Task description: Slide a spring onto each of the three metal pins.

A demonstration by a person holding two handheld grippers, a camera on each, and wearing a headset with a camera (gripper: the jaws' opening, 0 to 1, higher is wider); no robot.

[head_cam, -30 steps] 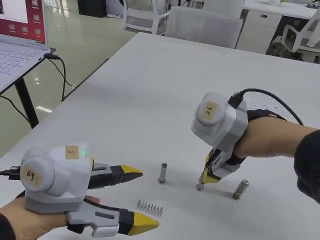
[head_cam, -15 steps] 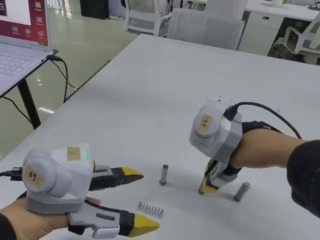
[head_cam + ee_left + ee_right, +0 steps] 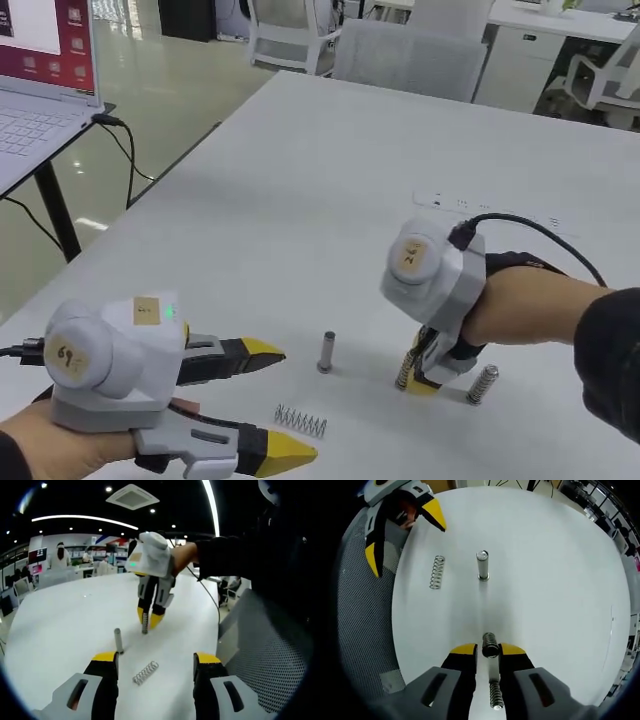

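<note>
On the white table (image 3: 300, 190) stand three short metal pins in a row. The left pin (image 3: 326, 352) (image 3: 118, 640) (image 3: 483, 565) is bare. My right gripper (image 3: 420, 372) (image 3: 489, 651) points straight down over the middle pin, shut on a spring (image 3: 404, 369) (image 3: 144, 623) (image 3: 490, 644) that sits around that pin. The right pin carries a spring (image 3: 482, 383) (image 3: 494, 695). A loose spring (image 3: 300, 421) (image 3: 145, 672) (image 3: 436, 571) lies flat in front of my left gripper (image 3: 278, 402) (image 3: 156, 658), which is open and holds nothing.
A laptop (image 3: 40, 70) sits on a side stand at the far left. Office chairs (image 3: 410, 50) stand at the table's far edge. A black cable (image 3: 540, 235) trails from the right gripper. The table's left edge runs close to my left hand.
My right gripper has gone down, and the spring in it now sits lower around the middle pin. The left gripper has stayed where it was.
</note>
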